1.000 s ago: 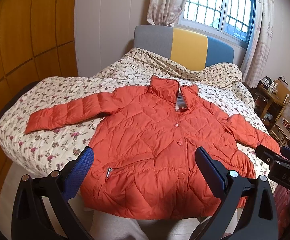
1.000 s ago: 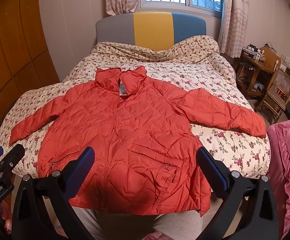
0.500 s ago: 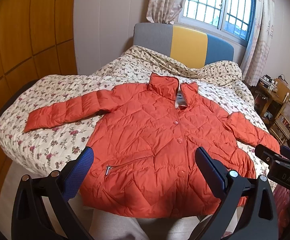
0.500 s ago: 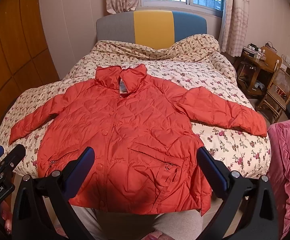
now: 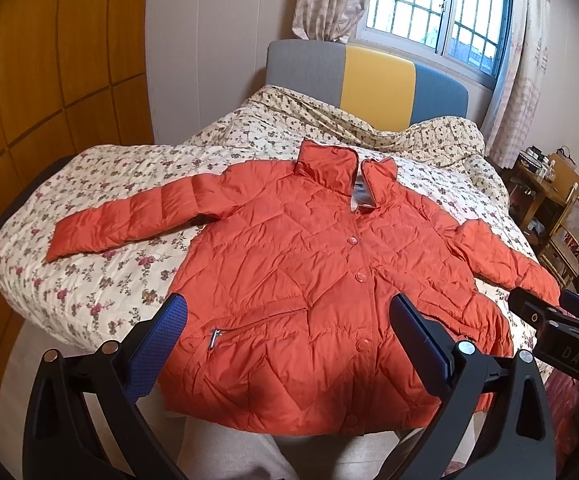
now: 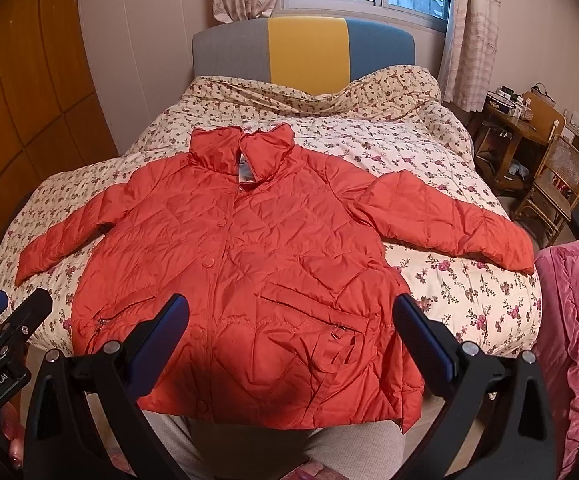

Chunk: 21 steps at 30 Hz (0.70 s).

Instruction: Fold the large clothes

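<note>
While its jaws stand spread wide with nothing between them, the left gripper [image 5: 287, 324] hangs above the hem of the orange quilted jacket [image 5: 313, 288], clear of the cloth. The right gripper [image 6: 289, 324] is likewise agape and empty, poised over the lower front of the jacket near its flap pocket [image 6: 329, 320]. The jacket lies face up and buttoned on the bed [image 6: 469, 292], collar toward the headboard [image 6: 305, 52], both sleeves stretched out sideways across the floral quilt [image 5: 89, 280], its hem draping over the foot of the bed. Each gripper shows at the edge of the other's view. A pink blanket [image 6: 573, 340] lies to the right of the bed; wooden chairs [image 6: 557, 188] stand beyond it, under a curtained window [image 5: 441, 4].
</note>
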Each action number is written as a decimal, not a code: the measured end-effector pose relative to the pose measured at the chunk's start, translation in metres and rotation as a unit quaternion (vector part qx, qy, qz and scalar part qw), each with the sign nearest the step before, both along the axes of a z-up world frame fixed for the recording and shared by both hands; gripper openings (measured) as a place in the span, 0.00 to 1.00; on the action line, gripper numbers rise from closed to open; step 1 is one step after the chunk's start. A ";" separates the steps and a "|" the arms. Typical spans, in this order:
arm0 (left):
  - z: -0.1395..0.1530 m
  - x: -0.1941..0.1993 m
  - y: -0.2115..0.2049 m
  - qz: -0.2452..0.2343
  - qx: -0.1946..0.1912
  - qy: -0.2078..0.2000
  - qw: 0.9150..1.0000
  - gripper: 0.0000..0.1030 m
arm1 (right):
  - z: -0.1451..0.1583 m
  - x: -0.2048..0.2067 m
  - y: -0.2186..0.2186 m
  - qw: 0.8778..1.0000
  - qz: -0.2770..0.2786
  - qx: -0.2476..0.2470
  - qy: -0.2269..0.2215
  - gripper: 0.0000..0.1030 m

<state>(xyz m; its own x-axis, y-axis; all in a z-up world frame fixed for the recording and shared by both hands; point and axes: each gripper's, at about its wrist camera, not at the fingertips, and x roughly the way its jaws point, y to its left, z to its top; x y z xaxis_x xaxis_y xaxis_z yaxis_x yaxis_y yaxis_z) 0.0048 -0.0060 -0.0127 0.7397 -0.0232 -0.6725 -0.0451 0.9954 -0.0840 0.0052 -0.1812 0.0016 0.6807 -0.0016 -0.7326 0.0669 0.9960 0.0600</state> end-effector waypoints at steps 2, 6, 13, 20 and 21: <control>0.000 0.001 0.000 -0.001 0.000 0.001 1.000 0.97 | -0.001 0.001 0.000 1.000 -0.001 -0.001 0.001 0.98; -0.001 0.004 0.000 -0.002 0.000 0.004 1.000 0.97 | -0.001 0.001 0.000 1.000 -0.001 0.000 0.001 0.98; -0.013 0.018 0.003 -0.029 -0.027 0.033 0.999 0.97 | -0.012 0.013 -0.003 1.000 0.000 0.000 0.011 0.98; -0.039 0.047 0.013 -0.024 -0.059 0.069 0.996 0.97 | -0.040 0.052 -0.013 1.000 0.019 0.005 0.005 0.98; -0.043 0.051 0.014 -0.024 -0.060 0.073 0.995 0.97 | -0.045 0.060 -0.015 1.000 0.022 0.010 0.003 0.98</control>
